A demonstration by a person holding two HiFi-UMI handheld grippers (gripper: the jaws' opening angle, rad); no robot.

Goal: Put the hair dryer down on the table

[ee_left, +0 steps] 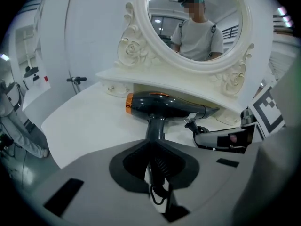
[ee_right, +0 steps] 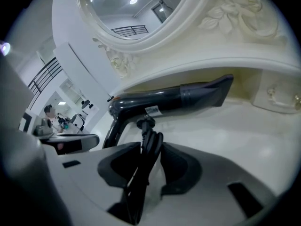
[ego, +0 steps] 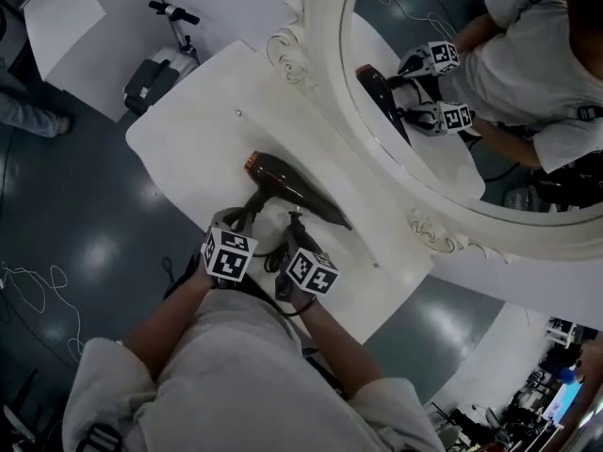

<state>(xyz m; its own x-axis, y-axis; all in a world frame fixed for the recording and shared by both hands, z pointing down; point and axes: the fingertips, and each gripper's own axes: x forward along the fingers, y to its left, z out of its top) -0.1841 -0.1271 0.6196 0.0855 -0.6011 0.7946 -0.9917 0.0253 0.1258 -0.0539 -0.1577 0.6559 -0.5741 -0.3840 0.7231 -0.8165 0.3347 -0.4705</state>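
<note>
A dark grey hair dryer (ego: 287,188) with an orange rear ring lies level over the white table (ego: 188,139), just in front of the mirror's base. I cannot tell whether it rests on the top. My left gripper (ego: 247,222) is shut on its handle (ee_left: 155,126), which runs down between the pads. My right gripper (ego: 297,238) is shut on the bundled black cord (ee_right: 149,142) that hangs from the handle's end. In the right gripper view, the nozzle (ee_right: 211,92) points right under the mirror's ledge.
A big oval mirror in an ornate white frame (ego: 325,83) stands along the table's far side and reflects the person and both grippers. A small drawer knob (ee_right: 277,95) sits under its ledge. On the floor at the far left stands a machine with a handlebar (ego: 160,64).
</note>
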